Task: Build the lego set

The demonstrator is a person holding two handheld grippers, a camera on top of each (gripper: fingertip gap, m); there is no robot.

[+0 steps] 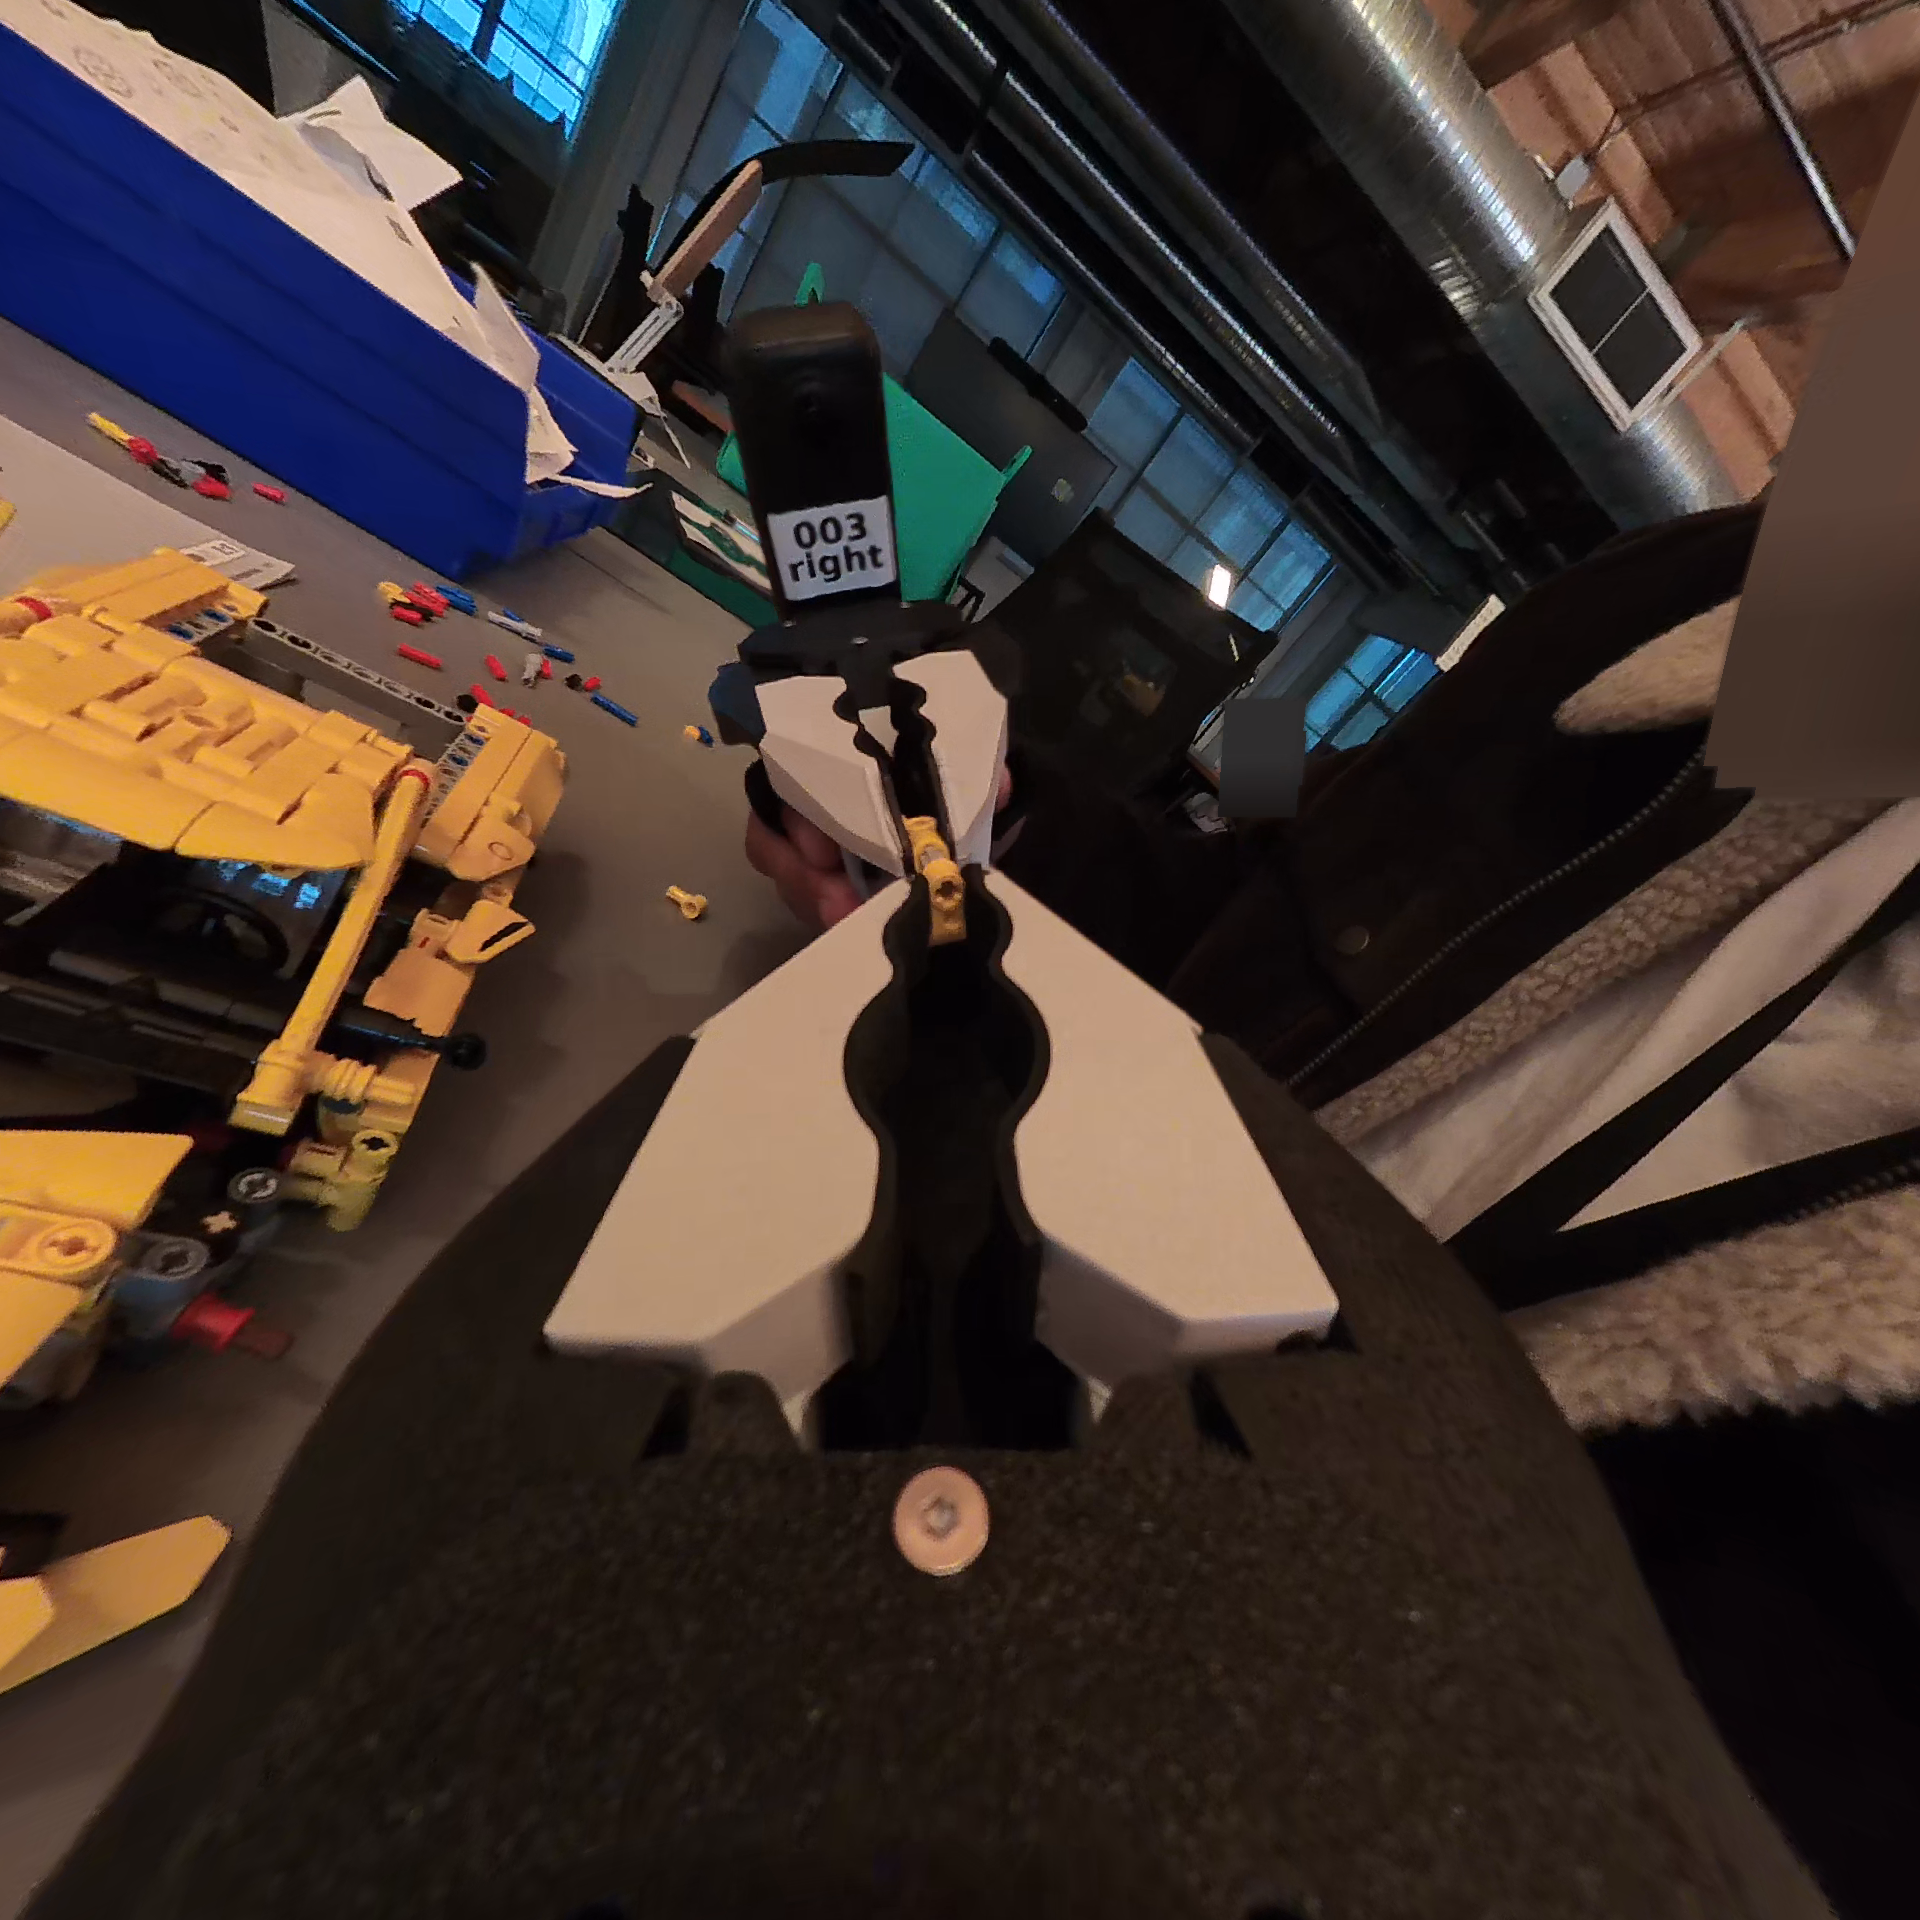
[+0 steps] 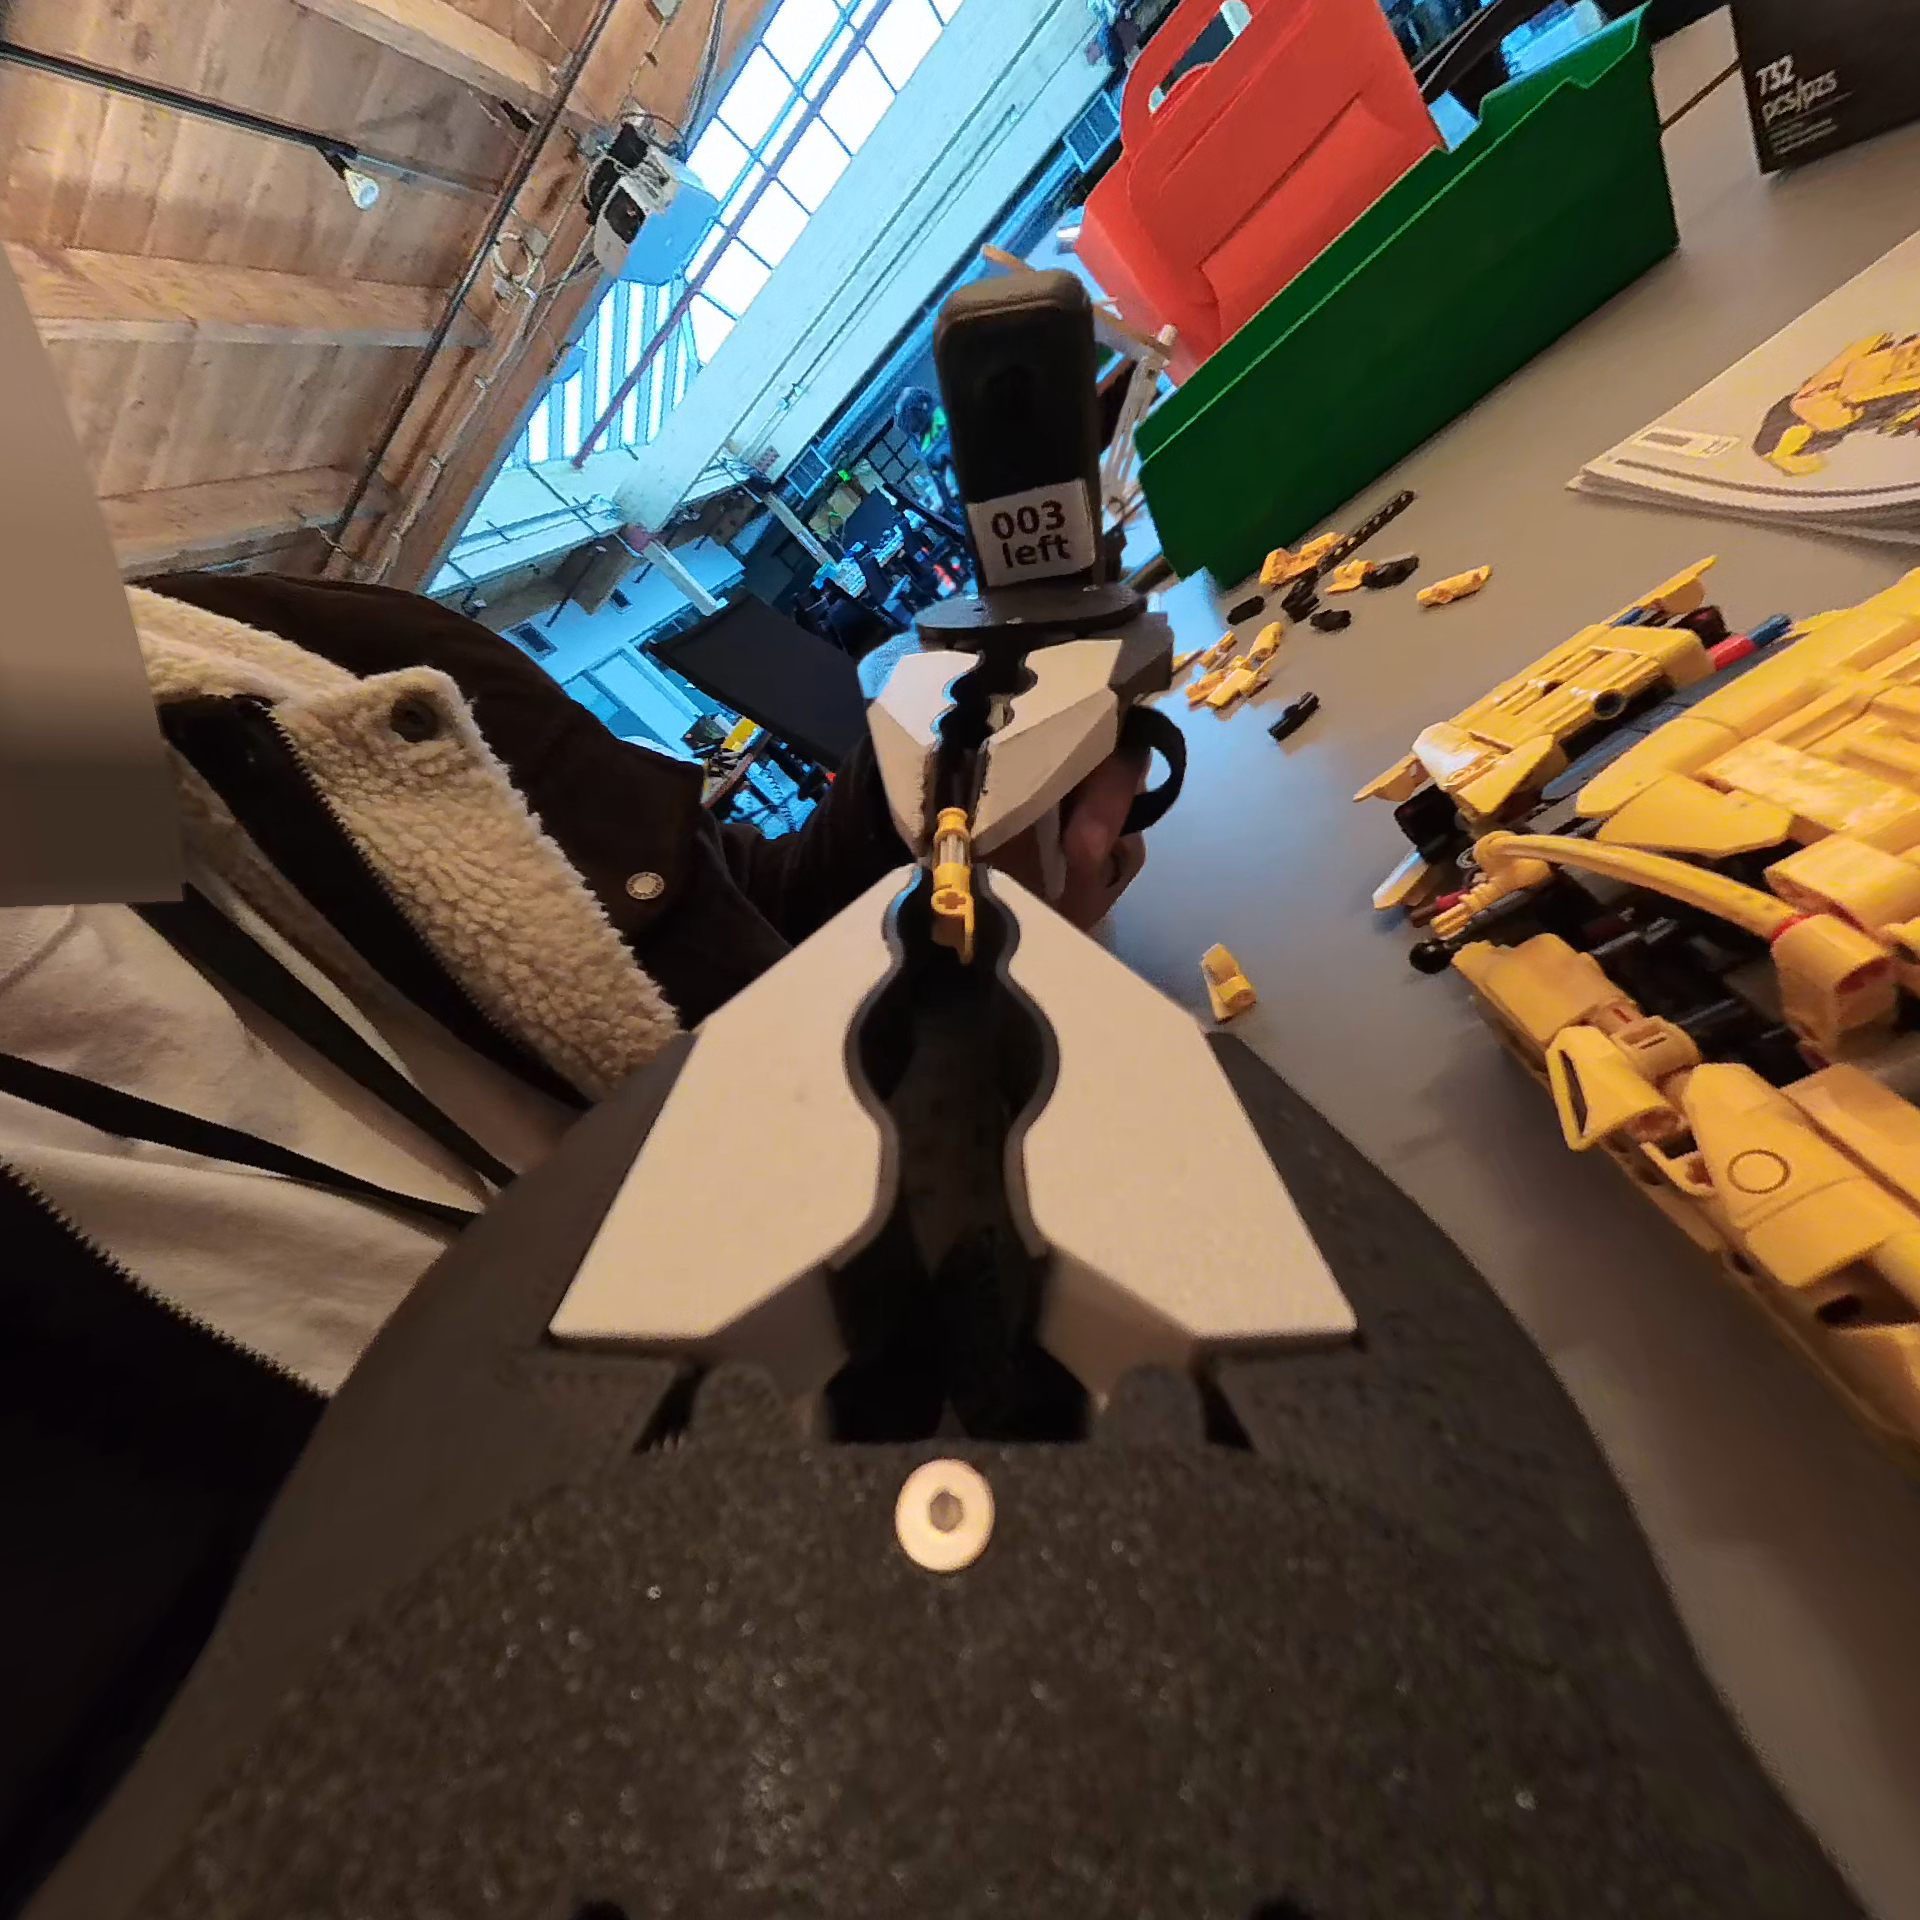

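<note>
Two grippers meet tip to tip above the table, the left gripper [image 1: 943, 904] clamped on a small yellow connector [image 1: 944, 902] and the right gripper [image 2: 951, 909] clamped on another yellow connector [image 2: 950, 902], with a grey pin [image 2: 951, 854] joining the pieces. The yellow model [image 1: 239, 790] sits on the table [image 1: 644, 831] beside them, loose pieces [image 1: 499, 644] scattered behind it towards a blue bin [image 1: 260, 332]. One yellow piece [image 2: 1226, 977] lies alone near the right gripper.

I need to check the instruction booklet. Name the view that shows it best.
The right wrist view: the instruction booklet lies at the right edge, cover showing, partly cropped. The left wrist view shows no booklet, only loose papers on a blue bin.
</note>
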